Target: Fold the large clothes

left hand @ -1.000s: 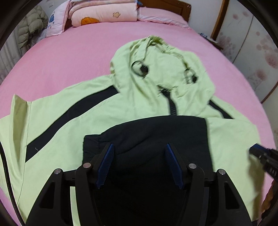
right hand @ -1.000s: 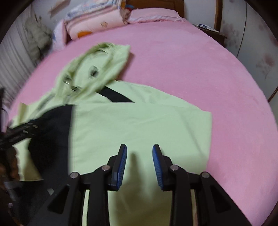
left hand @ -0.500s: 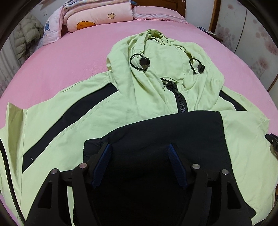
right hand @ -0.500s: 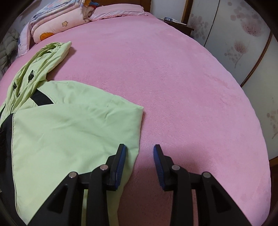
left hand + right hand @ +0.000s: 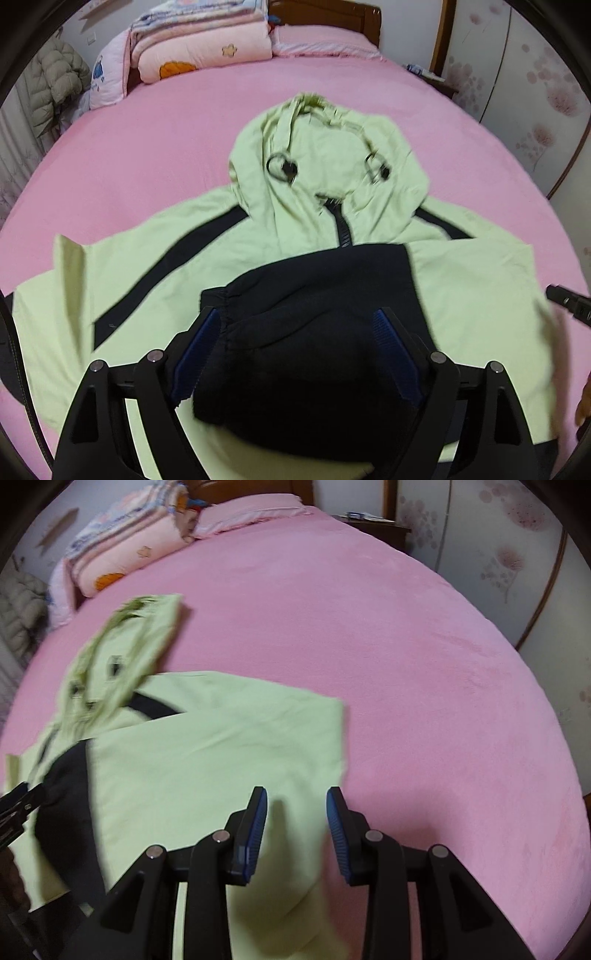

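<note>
Jacket: your light green hooded jacket lies face up on the pink bed, hood toward the headboard, body toward you.
Hood: the hood lies flat on the bed, two black drawstring loops on it; the black zipper runs down from its base.
Dark panel: a black part of the jacket sits bunched over the middle of the body, right in front of your left tongs.
Left sleeve: spread out to the left, with a black stripe running along it.
Right side: in the right wrist view the green fabric lies flat, its outer edge ending just ahead of your right tongs.
Left tongs: your left tongs are spread wide, the black fabric between the blue pads; whether the pads touch it cannot be told.
Right tongs: your right tongs are spread, holding nothing, low over the green edge where it meets the pink sheet; both views are motion blurred.
Bedding: folded pink quilts are stacked at the head of the bed, beside a pink pillow.
Room: a pale puffer coat hangs at the far left; floral wardrobe doors stand on the right.
</note>
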`<action>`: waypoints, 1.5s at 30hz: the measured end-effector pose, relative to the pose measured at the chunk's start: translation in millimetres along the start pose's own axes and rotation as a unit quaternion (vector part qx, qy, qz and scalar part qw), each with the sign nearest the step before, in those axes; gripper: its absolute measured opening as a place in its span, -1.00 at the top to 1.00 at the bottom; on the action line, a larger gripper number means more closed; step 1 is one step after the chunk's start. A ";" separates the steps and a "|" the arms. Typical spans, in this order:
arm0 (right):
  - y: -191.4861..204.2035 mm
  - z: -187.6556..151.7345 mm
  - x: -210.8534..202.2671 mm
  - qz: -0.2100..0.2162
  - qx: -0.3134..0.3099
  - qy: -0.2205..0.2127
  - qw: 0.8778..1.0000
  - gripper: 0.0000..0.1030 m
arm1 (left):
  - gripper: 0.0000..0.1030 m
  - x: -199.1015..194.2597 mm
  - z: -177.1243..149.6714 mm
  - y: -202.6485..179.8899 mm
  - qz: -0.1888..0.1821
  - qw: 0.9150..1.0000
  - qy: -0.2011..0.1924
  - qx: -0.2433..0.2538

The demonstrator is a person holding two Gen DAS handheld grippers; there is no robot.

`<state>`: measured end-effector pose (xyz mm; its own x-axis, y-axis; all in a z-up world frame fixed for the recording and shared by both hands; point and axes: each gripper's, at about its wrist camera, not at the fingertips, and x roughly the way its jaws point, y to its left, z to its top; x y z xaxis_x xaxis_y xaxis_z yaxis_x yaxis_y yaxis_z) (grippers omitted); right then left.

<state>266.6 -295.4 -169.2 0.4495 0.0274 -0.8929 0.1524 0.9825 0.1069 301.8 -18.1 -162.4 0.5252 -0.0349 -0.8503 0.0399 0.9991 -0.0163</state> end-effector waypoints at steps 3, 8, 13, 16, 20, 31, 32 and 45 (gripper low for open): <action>23.0 -10.7 -27.7 0.023 -0.010 -0.009 1.000 0.35 | -0.63 -34.4 -2.3 -3.5 -0.009 1.000 -0.017 0.003; 62.0 -31.2 -76.0 0.049 -0.033 -0.017 0.998 0.35 | -0.63 -89.3 -4.3 -2.7 -0.021 0.999 -0.040 0.001; 94.8 -45.9 -130.3 0.070 -0.055 -0.040 0.995 0.35 | -0.68 -145.0 -12.2 9.9 -0.030 0.997 -0.064 -0.009; 113.6 -54.8 -160.5 0.085 -0.066 -0.058 0.993 0.35 | -0.74 -178.3 -21.0 24.1 -0.028 0.997 -0.077 -0.014; 147.1 -68.2 -192.8 0.104 -0.087 -0.079 0.988 0.35 | -0.75 -222.0 -37.7 54.4 -0.017 0.995 -0.099 -0.014; 252.0 -100.0 -206.4 0.123 -0.112 -0.105 0.980 0.35 | -0.82 -286.2 -97.9 193.5 0.033 0.990 -0.127 -0.049; 259.9 -102.2 -204.9 0.124 -0.113 -0.107 0.980 0.35 | -0.82 -287.0 -103.0 205.2 0.040 0.990 -0.128 -0.053; 384.6 -126.9 -168.3 0.130 -0.169 -0.116 0.970 0.35 | -0.82 -237.9 -177.1 396.5 0.062 0.970 -0.105 -0.210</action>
<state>137.9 101.2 -33.3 0.6266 0.2782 -0.7280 -0.2715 0.9535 0.1307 42.1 390.7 -59.8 0.6670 0.1248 -0.7345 -0.3602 0.9170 -0.1714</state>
